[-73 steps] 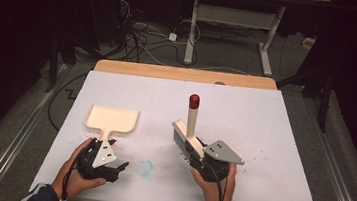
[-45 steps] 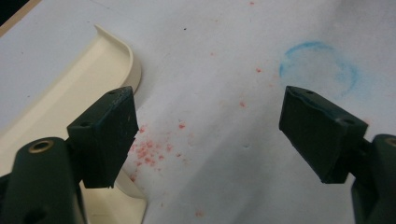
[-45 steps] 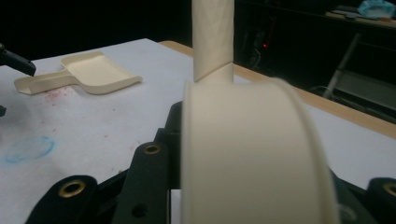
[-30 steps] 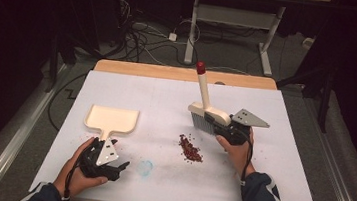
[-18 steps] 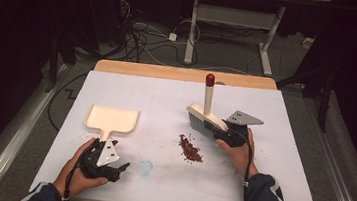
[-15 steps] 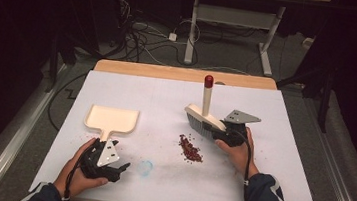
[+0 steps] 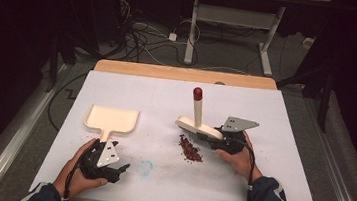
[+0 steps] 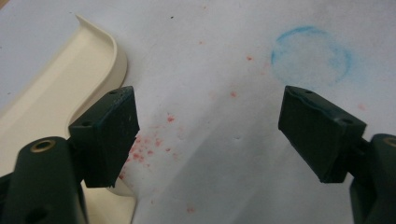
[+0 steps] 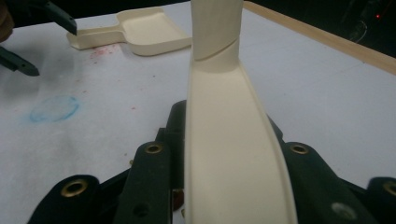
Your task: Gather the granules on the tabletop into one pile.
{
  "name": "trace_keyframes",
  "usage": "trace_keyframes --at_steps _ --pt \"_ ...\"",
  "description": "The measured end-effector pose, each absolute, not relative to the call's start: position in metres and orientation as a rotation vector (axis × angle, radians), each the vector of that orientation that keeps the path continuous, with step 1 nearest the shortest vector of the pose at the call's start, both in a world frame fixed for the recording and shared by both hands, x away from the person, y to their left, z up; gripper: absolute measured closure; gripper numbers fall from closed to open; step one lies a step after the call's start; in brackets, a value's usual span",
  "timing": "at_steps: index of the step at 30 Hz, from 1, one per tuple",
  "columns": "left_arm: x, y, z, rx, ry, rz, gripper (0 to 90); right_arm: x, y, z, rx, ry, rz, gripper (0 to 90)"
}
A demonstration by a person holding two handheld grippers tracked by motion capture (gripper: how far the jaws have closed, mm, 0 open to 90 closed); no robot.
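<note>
Brush [image 7: 197, 127] sits pinched in the right gripper [image 7: 222, 141], bristles down beside the red crumbs [image 7: 190, 150] near the surface's [image 7: 275, 115] middle. Left gripper [image 7: 104, 162], jaws spread, rests near the front edge by the dustpan [image 7: 112, 119] handle.

A blue ring stain [image 7: 145, 167] marks the white table [image 7: 282, 141].

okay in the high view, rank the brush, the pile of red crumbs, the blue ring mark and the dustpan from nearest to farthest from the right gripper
From the right gripper:
1. Brush, clamped in its jaws.
2. Pile of red crumbs, just to its left.
3. Blue ring mark, farther left, toward the near edge.
4. Dustpan, far left.
</note>
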State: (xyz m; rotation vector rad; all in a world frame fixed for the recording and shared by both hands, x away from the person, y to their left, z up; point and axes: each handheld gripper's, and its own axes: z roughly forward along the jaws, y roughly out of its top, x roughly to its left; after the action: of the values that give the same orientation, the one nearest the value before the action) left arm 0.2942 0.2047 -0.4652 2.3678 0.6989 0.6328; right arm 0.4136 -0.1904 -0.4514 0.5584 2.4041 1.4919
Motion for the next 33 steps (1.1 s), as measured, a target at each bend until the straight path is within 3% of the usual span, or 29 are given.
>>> trace_keyframes --at_steps 18,25,33 --pt "0.294 0.207 -0.464 2.367 0.701 0.639 19.6 0.395 -0.221 -0.417 0.597 2.245 1.506 68.1" --pt "0.294 0.208 -0.462 2.348 0.708 0.655 19.6 0.36 -0.255 -0.387 0.695 2.228 1.483 68.0" --pt "0.294 0.209 -0.461 2.35 0.715 0.659 19.6 0.316 -0.29 -0.382 0.849 2.305 1.501 68.0"
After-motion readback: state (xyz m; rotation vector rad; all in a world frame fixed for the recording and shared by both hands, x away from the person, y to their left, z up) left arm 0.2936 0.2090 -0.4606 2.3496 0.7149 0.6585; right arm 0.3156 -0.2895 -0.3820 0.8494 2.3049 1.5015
